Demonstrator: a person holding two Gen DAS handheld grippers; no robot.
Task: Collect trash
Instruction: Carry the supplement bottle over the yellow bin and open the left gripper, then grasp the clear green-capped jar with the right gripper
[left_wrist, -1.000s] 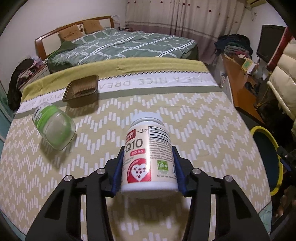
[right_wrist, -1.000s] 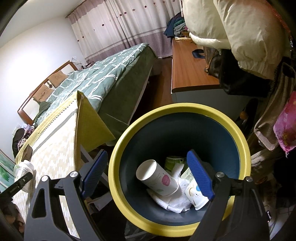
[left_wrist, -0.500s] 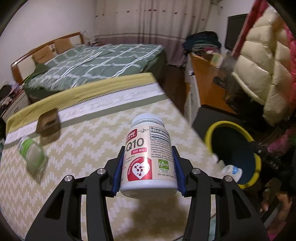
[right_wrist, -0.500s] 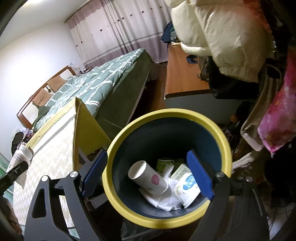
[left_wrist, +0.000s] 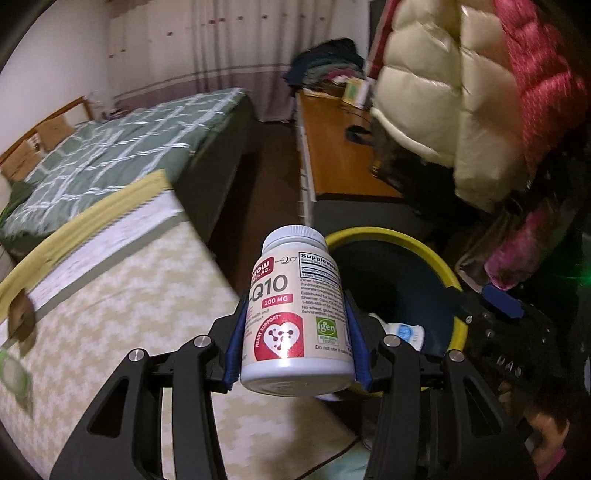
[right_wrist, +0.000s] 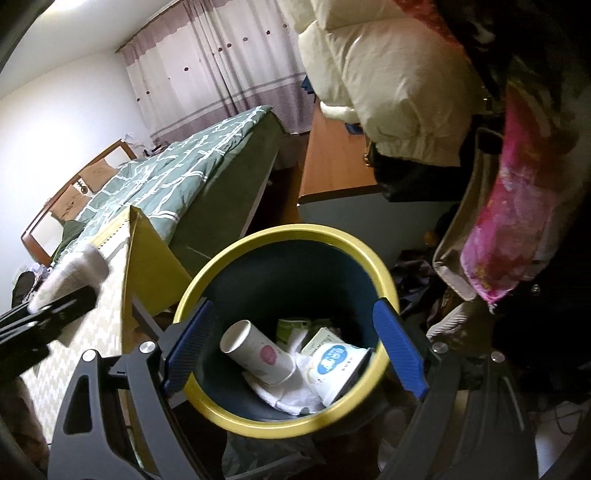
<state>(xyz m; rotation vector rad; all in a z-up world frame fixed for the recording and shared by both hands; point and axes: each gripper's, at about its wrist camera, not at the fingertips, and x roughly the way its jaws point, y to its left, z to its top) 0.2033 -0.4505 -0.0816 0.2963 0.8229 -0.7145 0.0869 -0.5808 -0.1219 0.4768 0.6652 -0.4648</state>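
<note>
Yellow-rimmed bin (right_wrist: 221, 258) beside the chevron-clothed table (left_wrist: 122, 295).

The supplement bottle (left_wrist: 295, 325) is white with a red heart label and a small green badge. The bin (right_wrist: 236, 254) has a yellow rim and dark blue inside; within lies a white paper cup (right_wrist: 258, 354) with a pink spot. The tablecloth (left_wrist: 122, 314) shows a cream-and-olive zigzag, the bedspread (right_wrist: 177, 173) green with white lines
</note>
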